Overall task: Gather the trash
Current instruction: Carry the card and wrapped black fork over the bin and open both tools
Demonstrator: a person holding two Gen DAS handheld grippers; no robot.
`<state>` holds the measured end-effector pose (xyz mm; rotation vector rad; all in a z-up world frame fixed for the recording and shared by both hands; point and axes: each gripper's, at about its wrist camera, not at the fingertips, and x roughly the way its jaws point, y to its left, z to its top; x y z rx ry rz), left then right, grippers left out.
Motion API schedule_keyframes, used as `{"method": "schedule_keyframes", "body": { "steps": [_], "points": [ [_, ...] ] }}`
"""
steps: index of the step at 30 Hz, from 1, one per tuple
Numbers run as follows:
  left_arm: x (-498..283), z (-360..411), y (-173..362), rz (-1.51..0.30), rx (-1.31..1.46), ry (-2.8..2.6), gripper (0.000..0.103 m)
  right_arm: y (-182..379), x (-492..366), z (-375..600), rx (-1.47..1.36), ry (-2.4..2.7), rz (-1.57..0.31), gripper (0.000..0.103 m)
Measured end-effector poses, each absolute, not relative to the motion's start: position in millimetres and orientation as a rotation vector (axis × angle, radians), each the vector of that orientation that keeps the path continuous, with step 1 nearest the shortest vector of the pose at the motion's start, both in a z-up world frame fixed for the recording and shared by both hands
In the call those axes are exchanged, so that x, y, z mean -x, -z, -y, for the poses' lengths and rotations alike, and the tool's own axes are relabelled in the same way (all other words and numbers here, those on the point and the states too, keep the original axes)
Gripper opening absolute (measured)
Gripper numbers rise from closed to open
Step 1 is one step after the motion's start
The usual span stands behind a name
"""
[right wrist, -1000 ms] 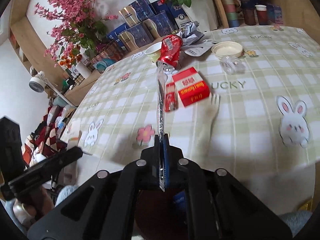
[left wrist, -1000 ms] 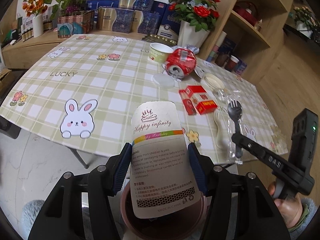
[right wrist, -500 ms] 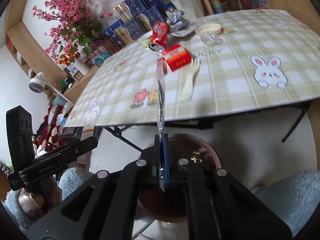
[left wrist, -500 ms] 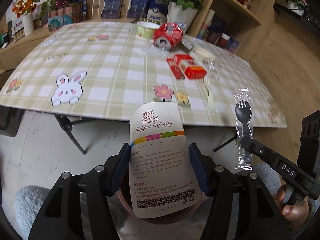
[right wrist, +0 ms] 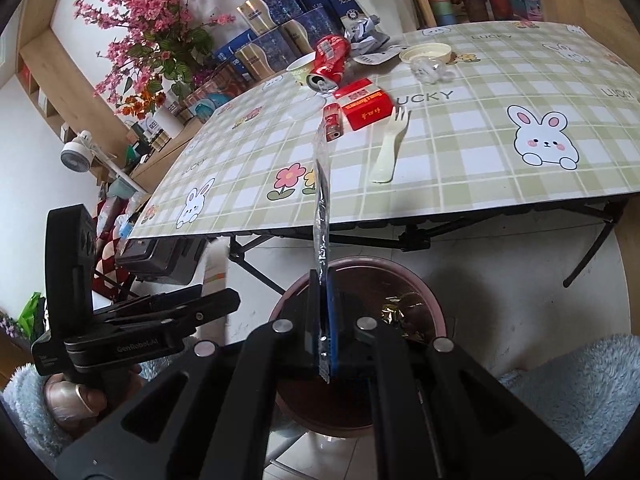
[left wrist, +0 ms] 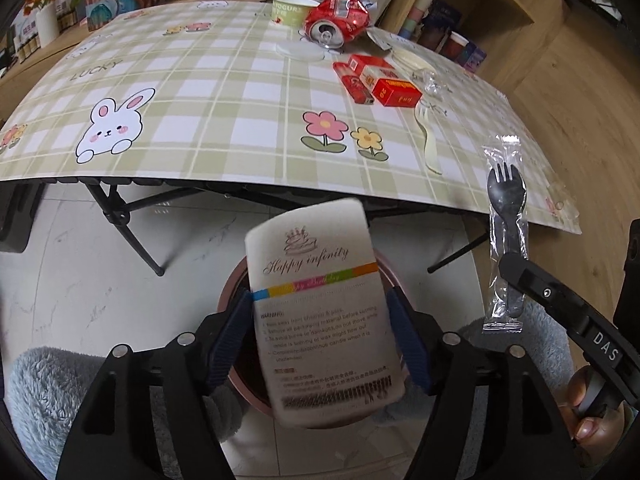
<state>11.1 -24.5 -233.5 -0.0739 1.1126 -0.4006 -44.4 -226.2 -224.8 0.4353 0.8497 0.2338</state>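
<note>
My left gripper (left wrist: 320, 332) stands open over the pink trash bin (left wrist: 236, 280) on the floor. The white "Happy infinity" candle card (left wrist: 324, 320) is blurred between the fingers, loose and tilted. My right gripper (right wrist: 322, 312) is shut on a clear packet holding a black plastic spork (left wrist: 505, 216), seen edge-on as a thin strip (right wrist: 322, 200) above the bin (right wrist: 424, 292). It also shows in the left wrist view (left wrist: 560, 312), right of the bin.
The checked table (left wrist: 200, 92) holds a crushed red can (left wrist: 338, 20), a yogurt cup (left wrist: 290, 8), red cigarette boxes (left wrist: 384, 84), a white fork (left wrist: 428, 136), a lid (right wrist: 426, 54) and crumpled plastic. Wooden shelves stand at right. Table legs flank the bin.
Both grippers moved back from the table and down over the bin. My left gripper opened and the card slipped loose. The right keeps its hold on the spork packet.
</note>
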Motion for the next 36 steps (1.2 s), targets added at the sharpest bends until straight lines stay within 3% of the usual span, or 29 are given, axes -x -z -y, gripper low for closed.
{"method": "schedule_keyframes", "body": {
  "steps": [4, 11, 17, 36],
  "points": [
    [-11.7, 19.0, 230.8, -1.106, 0.076, 0.356, 0.083, 224.6, 43.9, 224.8, -0.428, -0.235, -0.854, 0.007],
    [-1.8, 1.2, 206.6, -0.994, 0.090, 0.254, 0.094, 225.8, 43.5, 219.3, -0.408, -0.238, -0.874, 0.007],
    [9.0, -10.3, 194.8, -0.924, 0.086, 0.160, 0.096, 230.0, 42.1, 209.4, -0.378, -0.247, -0.913, 0.007],
    [4.8, -37.1, 211.4, -0.993, 0.184, 0.097, 0.097, 267.1, 34.2, 197.3, -0.352, -0.214, -1.116, 0.007]
  ]
}}
